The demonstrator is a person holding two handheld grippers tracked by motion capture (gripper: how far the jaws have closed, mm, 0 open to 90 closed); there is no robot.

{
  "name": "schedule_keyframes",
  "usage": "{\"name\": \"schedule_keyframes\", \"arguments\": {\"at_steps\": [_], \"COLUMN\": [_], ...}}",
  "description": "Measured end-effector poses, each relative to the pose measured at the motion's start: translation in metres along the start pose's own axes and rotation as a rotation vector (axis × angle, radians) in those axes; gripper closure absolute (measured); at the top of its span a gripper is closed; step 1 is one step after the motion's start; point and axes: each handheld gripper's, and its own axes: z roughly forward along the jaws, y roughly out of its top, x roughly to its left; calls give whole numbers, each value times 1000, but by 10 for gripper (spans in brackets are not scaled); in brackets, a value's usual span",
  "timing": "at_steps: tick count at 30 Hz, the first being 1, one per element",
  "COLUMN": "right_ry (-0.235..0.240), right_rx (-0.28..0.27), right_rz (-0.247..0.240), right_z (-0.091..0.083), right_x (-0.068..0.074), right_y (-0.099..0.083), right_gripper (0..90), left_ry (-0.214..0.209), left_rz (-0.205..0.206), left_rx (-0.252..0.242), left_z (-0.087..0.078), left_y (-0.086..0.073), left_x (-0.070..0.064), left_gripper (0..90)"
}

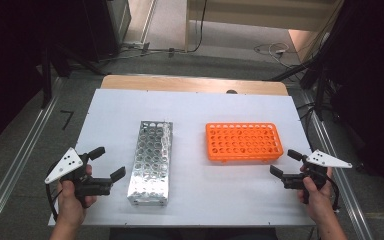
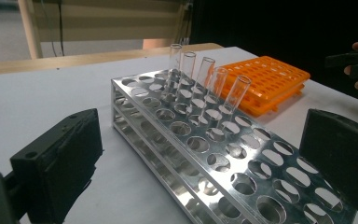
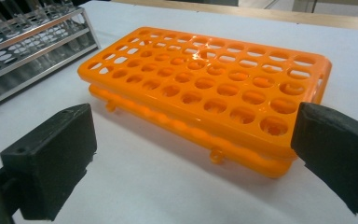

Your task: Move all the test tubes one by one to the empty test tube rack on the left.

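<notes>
table point(image 1: 105, 107) – metal rack point(image 1: 151, 162) on it left of centre, lengthwise front to back | plastic rack point(image 1: 243, 141) to its right, crosswise, well apart | test tubes point(image 2: 200, 88) in metal rack's far end, tilted | left gripper point(image 1: 107, 163) left of metal rack – right gripper point(image 1: 286, 163) just before plastic rack's right end

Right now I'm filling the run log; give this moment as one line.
left claw: open, empty | right claw: open, empty | glass tubes: in metal rack | orange rack: empty

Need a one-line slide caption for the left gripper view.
Open left gripper faces a metal rack holding five glass tubes, orange rack behind.
</notes>
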Motion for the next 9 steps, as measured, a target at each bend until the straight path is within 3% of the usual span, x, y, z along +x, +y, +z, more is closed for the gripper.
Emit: {"name": "schedule_keyframes", "arguments": {"at_steps": [9], "right_ry": [6], "right_rx": [14], "right_rz": [3], "right_z": [3], "right_x": [2], "right_y": [0], "right_gripper": [0], "left_ry": [-13], "left_rz": [-8], "left_rx": [0], "left_z": [4], "left_y": [-1], "left_x": [0], "left_gripper": [0]}}
